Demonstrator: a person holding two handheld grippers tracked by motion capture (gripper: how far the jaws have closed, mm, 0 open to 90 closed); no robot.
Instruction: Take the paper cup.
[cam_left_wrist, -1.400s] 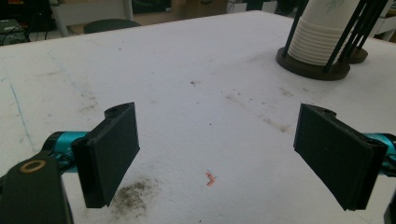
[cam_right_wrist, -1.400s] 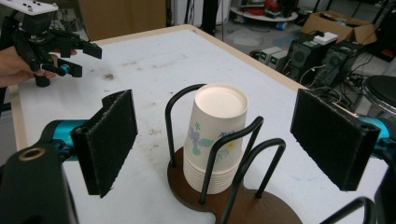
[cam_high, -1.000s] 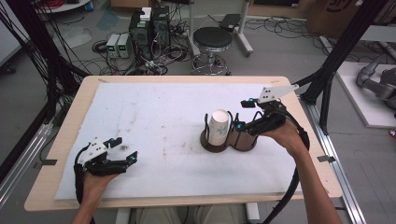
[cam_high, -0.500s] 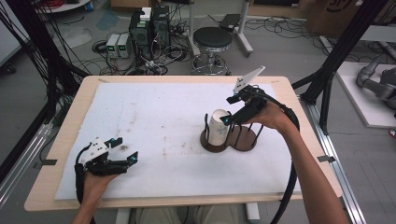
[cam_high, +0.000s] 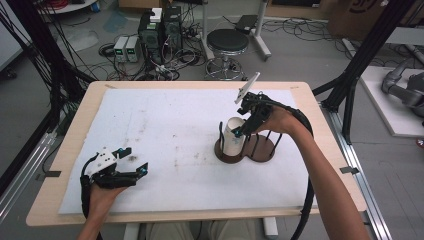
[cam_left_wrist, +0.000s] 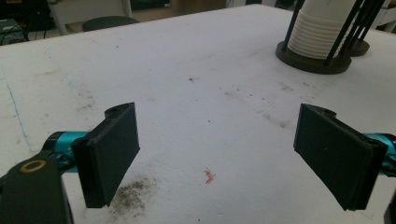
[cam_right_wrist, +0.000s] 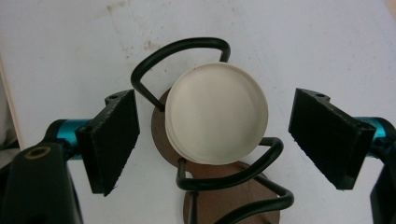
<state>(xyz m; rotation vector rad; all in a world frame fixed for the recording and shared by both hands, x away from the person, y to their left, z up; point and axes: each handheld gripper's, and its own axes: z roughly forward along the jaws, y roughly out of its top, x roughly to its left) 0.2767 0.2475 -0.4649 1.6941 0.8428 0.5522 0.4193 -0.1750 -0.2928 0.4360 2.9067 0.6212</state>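
A stack of white cups (cam_high: 233, 139) stands upside down in a black wire holder on a dark brown base (cam_high: 225, 155), right of the table's middle. My right gripper (cam_high: 240, 131) points down over the stack's top. In the right gripper view the round cup bottom (cam_right_wrist: 215, 119) lies below and between the two pads (cam_right_wrist: 114, 140), which stand apart from it. Its jaws have just been closing a little and are still open. My left gripper (cam_high: 135, 160) rests open near the front left, with bare white mat (cam_left_wrist: 210, 140) between its jaws. The cup stack (cam_left_wrist: 322, 28) shows far off there.
The holder's second wire ring (cam_high: 265, 145), to the right of the stack, holds nothing. The white mat (cam_high: 165, 120) covers most of the wooden table (cam_high: 65, 140). Beyond the far edge stand a stool (cam_high: 227, 42) and computer boxes (cam_high: 160, 30). Black frame posts (cam_high: 365, 55) rise at the right.
The right hand has swung from the holder's right side to above the cup stack, and its gripper now tips downward. The left gripper has stayed put.
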